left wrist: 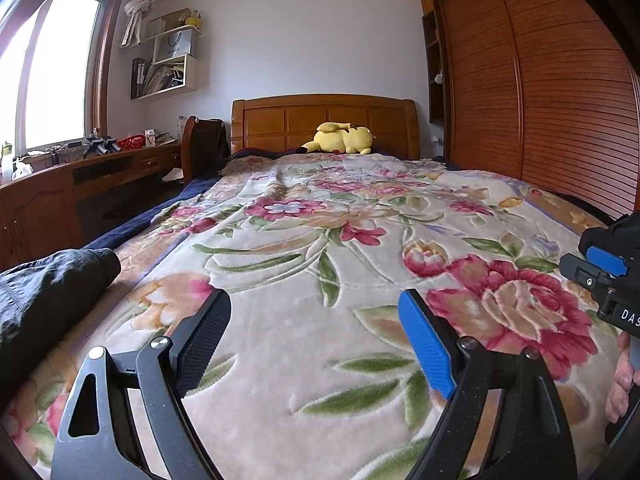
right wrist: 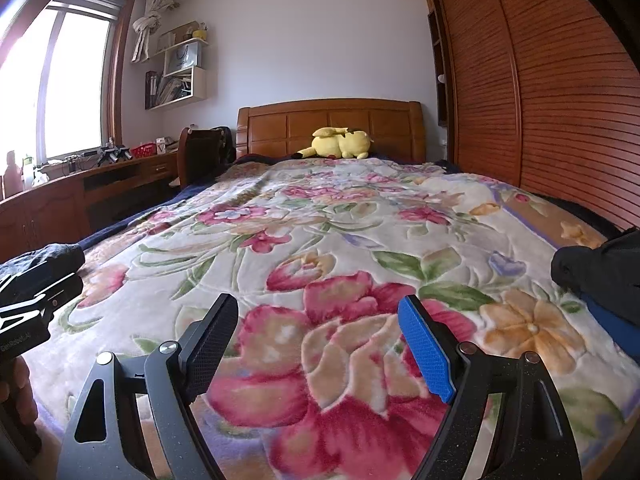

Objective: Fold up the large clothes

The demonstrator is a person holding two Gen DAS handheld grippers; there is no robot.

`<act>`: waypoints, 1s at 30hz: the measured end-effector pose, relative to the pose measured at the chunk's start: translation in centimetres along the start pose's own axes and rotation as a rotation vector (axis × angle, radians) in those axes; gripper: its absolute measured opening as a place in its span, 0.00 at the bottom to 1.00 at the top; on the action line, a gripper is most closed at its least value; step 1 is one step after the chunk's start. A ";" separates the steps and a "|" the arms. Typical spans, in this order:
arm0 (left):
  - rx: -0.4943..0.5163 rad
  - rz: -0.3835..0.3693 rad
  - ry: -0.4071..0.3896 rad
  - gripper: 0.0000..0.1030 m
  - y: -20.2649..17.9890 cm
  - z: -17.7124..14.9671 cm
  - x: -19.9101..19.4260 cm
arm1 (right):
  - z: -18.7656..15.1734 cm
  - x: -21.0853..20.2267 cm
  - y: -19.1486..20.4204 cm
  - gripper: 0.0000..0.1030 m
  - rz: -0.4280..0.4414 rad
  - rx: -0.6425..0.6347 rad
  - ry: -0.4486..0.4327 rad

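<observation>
A dark navy garment (left wrist: pixel 48 292) lies crumpled on the left edge of the floral blanket (left wrist: pixel 320 240), to the left of my left gripper (left wrist: pixel 314 308), which is open and empty just above the blanket. The garment's edge also shows at far left in the right wrist view (right wrist: pixel 52 254). My right gripper (right wrist: pixel 318 310) is open and empty over a big pink flower on the blanket (right wrist: pixel 340 220). A black garment with a blue part (right wrist: pixel 600 276) lies at the bed's right edge. The right gripper's body shows at the right edge of the left wrist view (left wrist: pixel 608 280).
A yellow plush toy (left wrist: pixel 340 139) lies by the wooden headboard (left wrist: pixel 324 120). A wooden wardrobe (left wrist: pixel 540 80) runs along the right side. A desk (left wrist: pixel 80 176) with small items and a chair (left wrist: pixel 202 144) stand left of the bed, under a window.
</observation>
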State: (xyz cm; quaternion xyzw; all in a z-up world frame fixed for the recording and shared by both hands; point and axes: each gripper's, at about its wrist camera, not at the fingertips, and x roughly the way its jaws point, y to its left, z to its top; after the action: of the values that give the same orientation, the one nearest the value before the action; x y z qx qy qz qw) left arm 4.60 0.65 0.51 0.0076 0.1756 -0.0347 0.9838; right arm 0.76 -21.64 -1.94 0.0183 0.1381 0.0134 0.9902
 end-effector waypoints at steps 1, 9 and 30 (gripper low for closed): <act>0.000 0.001 -0.001 0.84 0.0 0.0 0.0 | 0.0 0.1 0.1 0.81 0.000 -0.001 -0.001; 0.003 0.001 -0.003 0.84 -0.2 0.0 0.0 | 0.0 0.4 0.0 0.81 -0.002 -0.001 -0.006; 0.005 0.001 -0.002 0.84 -0.2 0.0 -0.1 | 0.0 0.5 -0.1 0.81 0.000 -0.004 -0.008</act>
State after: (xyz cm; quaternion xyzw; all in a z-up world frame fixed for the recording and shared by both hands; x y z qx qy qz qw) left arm 4.52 0.49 0.49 0.0101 0.1744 -0.0345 0.9840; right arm 1.22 -21.75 -2.13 0.0166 0.1341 0.0134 0.9907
